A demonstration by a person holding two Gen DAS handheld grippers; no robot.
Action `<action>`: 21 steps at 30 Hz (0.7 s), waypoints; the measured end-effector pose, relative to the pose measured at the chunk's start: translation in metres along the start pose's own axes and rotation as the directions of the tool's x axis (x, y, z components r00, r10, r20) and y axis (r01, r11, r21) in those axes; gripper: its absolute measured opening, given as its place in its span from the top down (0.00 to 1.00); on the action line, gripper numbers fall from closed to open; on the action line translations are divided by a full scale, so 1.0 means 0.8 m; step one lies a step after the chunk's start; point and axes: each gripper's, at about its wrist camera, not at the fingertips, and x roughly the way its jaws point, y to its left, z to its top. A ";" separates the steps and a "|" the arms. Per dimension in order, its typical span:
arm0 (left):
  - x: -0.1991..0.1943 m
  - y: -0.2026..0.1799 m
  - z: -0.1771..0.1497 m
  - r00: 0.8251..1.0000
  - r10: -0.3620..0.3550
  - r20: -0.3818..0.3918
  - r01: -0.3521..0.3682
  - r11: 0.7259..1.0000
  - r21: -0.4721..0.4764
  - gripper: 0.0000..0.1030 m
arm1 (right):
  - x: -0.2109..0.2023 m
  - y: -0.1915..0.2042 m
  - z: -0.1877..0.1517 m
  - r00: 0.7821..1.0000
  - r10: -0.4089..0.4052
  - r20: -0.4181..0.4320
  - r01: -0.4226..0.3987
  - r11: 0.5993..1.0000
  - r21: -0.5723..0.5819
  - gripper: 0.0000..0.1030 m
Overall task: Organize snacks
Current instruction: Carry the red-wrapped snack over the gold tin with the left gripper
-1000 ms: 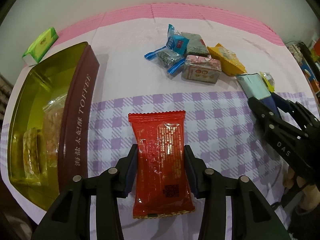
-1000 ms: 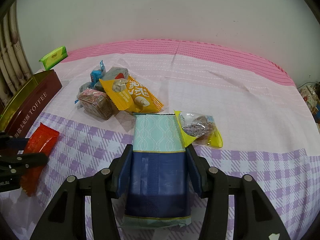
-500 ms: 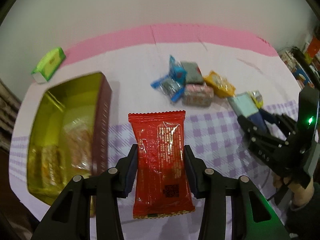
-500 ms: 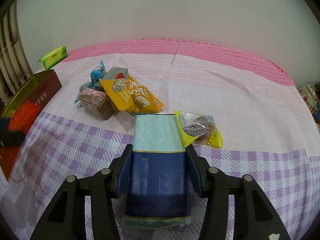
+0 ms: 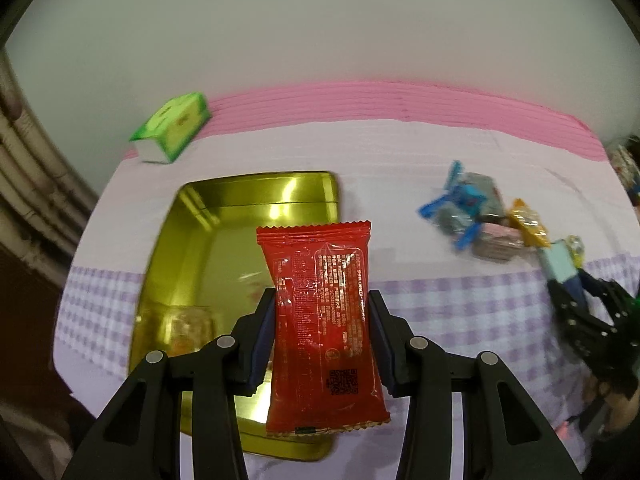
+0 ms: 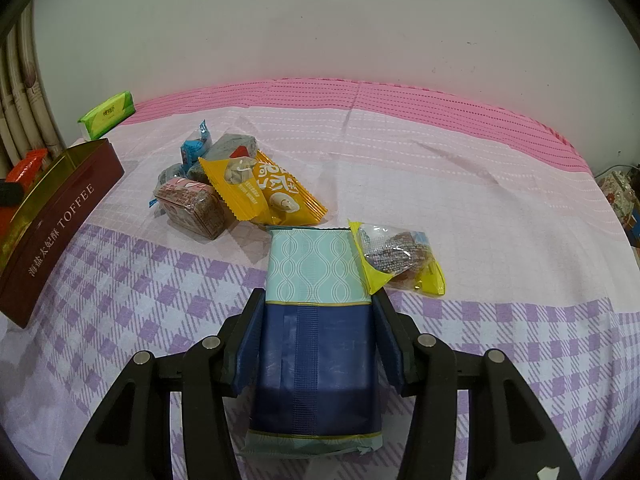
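My left gripper (image 5: 322, 322) is shut on a red snack packet (image 5: 322, 320) and holds it in the air above the open gold tin (image 5: 224, 216). Pale wrapped snacks lie in the tin's near end (image 5: 188, 328). In the right wrist view the same tin (image 6: 60, 204) shows its brown "TOFFEE" side at the far left, with the red packet (image 6: 26, 166) over it. My right gripper (image 6: 318, 332) is shut on a navy and mint packet (image 6: 316, 328) that rests low over the checked cloth. A pile of loose snacks (image 6: 228, 188) lies ahead.
A yellow-edged clear packet (image 6: 396, 256) lies right beside the navy packet. A green tissue pack (image 6: 106, 114) sits at the far left near the wall. The pink and purple checked cloth (image 6: 480, 208) covers the table. Clutter stands off the right edge (image 6: 620, 196).
My left gripper has risen and swung left with the red packet, from over the checked cloth to above the tin. The right gripper and its navy packet have stayed still.
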 end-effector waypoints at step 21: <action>0.059 0.079 -0.034 0.992 0.066 -0.106 -0.075 0.994 -0.079 0.57 | 0.000 0.001 0.000 1.000 -0.001 0.000 0.001 1.000 -0.002 0.53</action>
